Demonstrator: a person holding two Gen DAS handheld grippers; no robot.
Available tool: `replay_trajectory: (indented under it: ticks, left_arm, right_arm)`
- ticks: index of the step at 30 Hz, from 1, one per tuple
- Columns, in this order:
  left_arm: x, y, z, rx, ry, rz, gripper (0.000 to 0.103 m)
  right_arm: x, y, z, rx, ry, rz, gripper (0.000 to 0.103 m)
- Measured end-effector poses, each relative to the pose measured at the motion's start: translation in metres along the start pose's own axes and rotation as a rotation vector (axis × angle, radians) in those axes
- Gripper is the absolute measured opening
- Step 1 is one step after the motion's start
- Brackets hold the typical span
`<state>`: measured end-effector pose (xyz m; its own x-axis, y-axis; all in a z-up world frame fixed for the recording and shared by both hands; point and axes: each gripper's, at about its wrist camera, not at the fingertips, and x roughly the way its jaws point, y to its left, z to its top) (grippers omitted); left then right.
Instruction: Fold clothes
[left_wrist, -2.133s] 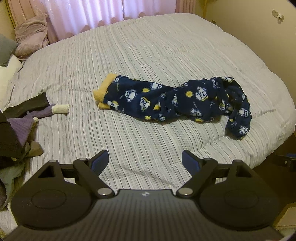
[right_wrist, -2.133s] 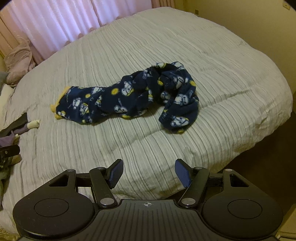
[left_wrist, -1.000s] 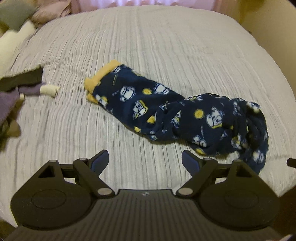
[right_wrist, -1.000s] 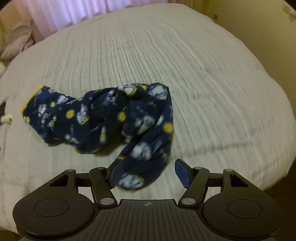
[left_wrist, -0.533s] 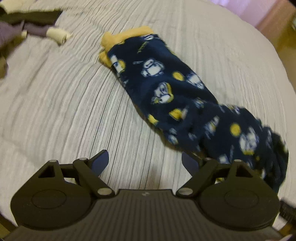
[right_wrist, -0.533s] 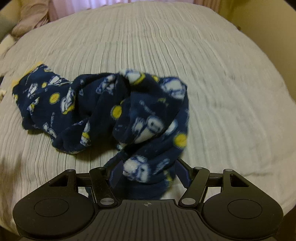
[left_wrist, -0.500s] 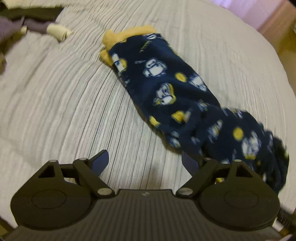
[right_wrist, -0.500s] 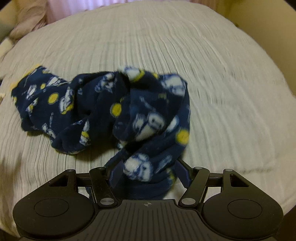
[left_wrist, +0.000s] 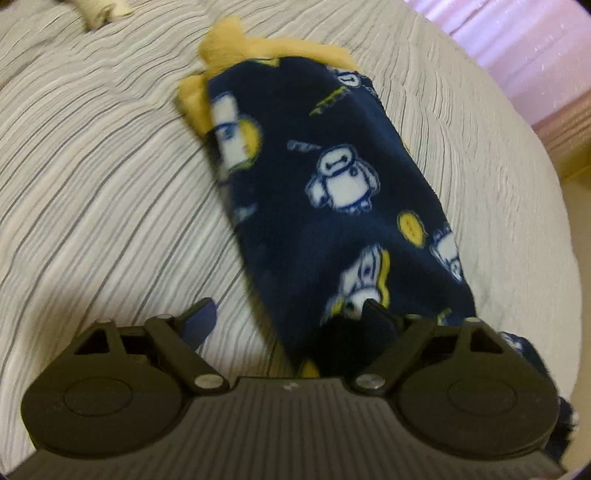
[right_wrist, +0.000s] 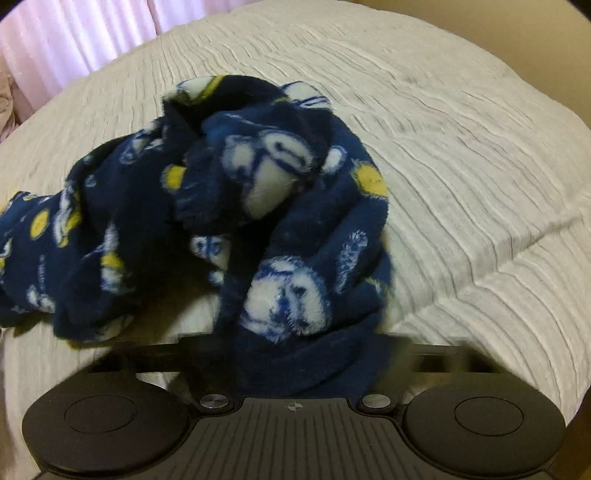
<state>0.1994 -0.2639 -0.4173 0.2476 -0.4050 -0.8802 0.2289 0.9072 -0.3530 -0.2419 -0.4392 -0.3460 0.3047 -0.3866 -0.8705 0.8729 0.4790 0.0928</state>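
We see navy fleece pajama pants (left_wrist: 332, 192) with white robot and yellow prints lying on the striped grey bedspread (left_wrist: 92, 177), running from 11 o'clock down to 5 o'clock in the left wrist view. Yellow cuff (left_wrist: 221, 55) sits at the far end, near 12 o'clock. A cream rolled sock-like item (left_wrist: 99, 11) lies at the top edge, about 11 o'clock, apart from the pants.

Left tongs (left_wrist: 286, 319) are spread wide, low over the bed. The left fingertip (left_wrist: 199, 319) is over bare bedspread, the right fingertip (left_wrist: 376, 321) is against the dark fleece; the fabric edge runs between them, nothing pinched.

In the right wrist view the pants (right_wrist: 229, 206) are bunched in a heap at centre, trailing off to 9 o'clock. A fold of fleece covers the right tongs (right_wrist: 295, 354); fingertips are hidden and motion-blurred, so we cannot tell whether they grip it. Bedspread (right_wrist: 461, 166) fills 1 to 4 o'clock. Pink curtain (right_wrist: 74, 40) at 11 o'clock.
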Motion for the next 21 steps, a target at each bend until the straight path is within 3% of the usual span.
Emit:
replay_trajectory:
  ticks: [1,2,4,6,14,17,19,20,21]
  left_arm:
    - [0.002,-0.003,0.002,0.022,0.002,0.005,0.023]
    - [0.002,-0.003,0.005,0.027,0.007,-0.013,0.008]
    - [-0.008,-0.001,0.009,0.026,-0.012,-0.038,0.007]
    - [-0.036,0.000,0.012,0.062,-0.082,-0.051,0.007]
    - [-0.210,-0.009,0.024,0.167,-0.305,-0.139,0.008]
    - [-0.238,-0.024,0.029,0.218,-0.309,-0.140,0.019]
    - [-0.214,-0.024,0.032,0.188,-0.191,-0.021,0.044]
    - [-0.202,-0.023,0.032,0.170,-0.136,0.035,0.048]
    - [-0.189,-0.017,0.028,0.143,-0.096,0.067,0.047]
  right_arm:
    - [0.001,-0.003,0.001,0.006,-0.004,-0.004,0.032]
    - [0.002,-0.006,0.003,0.011,-0.008,-0.008,0.027]
    - [-0.009,-0.023,0.010,0.023,-0.047,-0.018,0.024]
    - [-0.025,-0.043,0.022,0.006,-0.102,-0.050,0.022]
    - [-0.096,-0.109,0.088,-0.059,-0.277,-0.099,0.021]
    - [-0.102,-0.121,0.103,-0.032,-0.279,-0.101,0.022]
    - [-0.092,-0.127,0.112,-0.019,-0.233,-0.143,0.045]
    - [-0.082,-0.132,0.113,-0.018,-0.168,-0.173,0.068]
    - [-0.071,-0.136,0.114,-0.017,-0.099,-0.203,0.068]
